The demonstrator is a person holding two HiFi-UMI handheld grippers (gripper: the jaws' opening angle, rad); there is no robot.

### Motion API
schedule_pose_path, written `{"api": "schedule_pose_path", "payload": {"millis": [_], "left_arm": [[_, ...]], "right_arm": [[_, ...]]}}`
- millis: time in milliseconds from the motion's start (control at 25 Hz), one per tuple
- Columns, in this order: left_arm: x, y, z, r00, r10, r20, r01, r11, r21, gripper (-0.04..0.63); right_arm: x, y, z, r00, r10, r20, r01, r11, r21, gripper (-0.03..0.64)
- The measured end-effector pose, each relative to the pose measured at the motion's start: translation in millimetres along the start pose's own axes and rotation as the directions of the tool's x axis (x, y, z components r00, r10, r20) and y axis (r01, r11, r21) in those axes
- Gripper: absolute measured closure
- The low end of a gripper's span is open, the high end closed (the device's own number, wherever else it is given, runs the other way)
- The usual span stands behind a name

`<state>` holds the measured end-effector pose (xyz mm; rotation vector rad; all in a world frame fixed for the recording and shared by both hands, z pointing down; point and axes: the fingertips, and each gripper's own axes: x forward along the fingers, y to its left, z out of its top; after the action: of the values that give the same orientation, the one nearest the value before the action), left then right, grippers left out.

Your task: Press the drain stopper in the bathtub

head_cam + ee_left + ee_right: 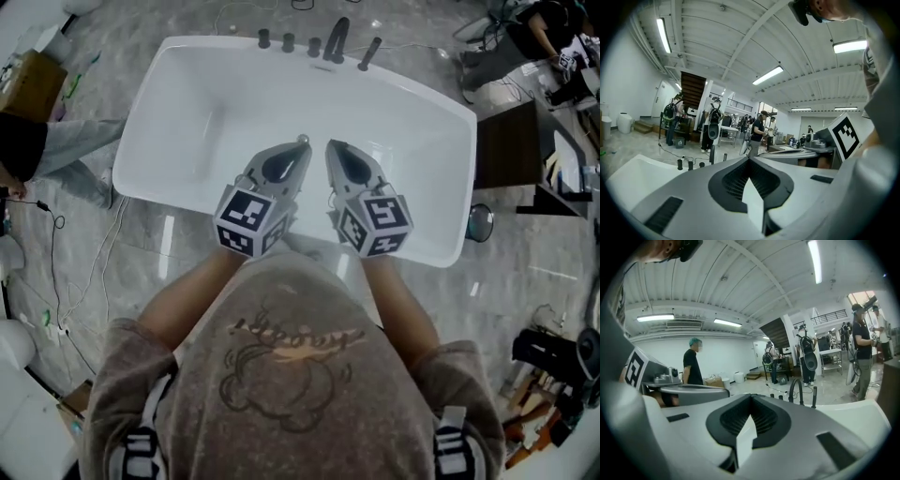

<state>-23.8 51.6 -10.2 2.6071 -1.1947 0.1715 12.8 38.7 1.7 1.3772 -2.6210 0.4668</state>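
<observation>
Fingers (689,201) of our left gripper (298,150) and right gripper (335,150) are pressed together, holding nothing, above the white bathtub (216,45). What looks like the small silvery drain stopper (303,139) shows on the tub floor just past the left tip. We judge it rigid, smooth metal, probably sprung. It needs no grasp, only a push straight down on its centre.

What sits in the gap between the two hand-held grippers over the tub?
Nothing: in the head view only bare white floor of the bathtub shows between the left hand-held gripper and the right hand-held gripper.
</observation>
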Motion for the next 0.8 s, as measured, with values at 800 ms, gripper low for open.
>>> {"api": "schedule_pose_path", "payload": {"millis": [800], "left_arm": [[-39.9, -68.3, 30.1, 0.976, -0.203, 0.076, 0.192, 0.972, 0.133, 0.594]], "right_arm": [[-103.7, 34.8, 36.3, 0.957, 0.212, 0.197, -0.194, 0.975, -0.104, 0.614]]}}
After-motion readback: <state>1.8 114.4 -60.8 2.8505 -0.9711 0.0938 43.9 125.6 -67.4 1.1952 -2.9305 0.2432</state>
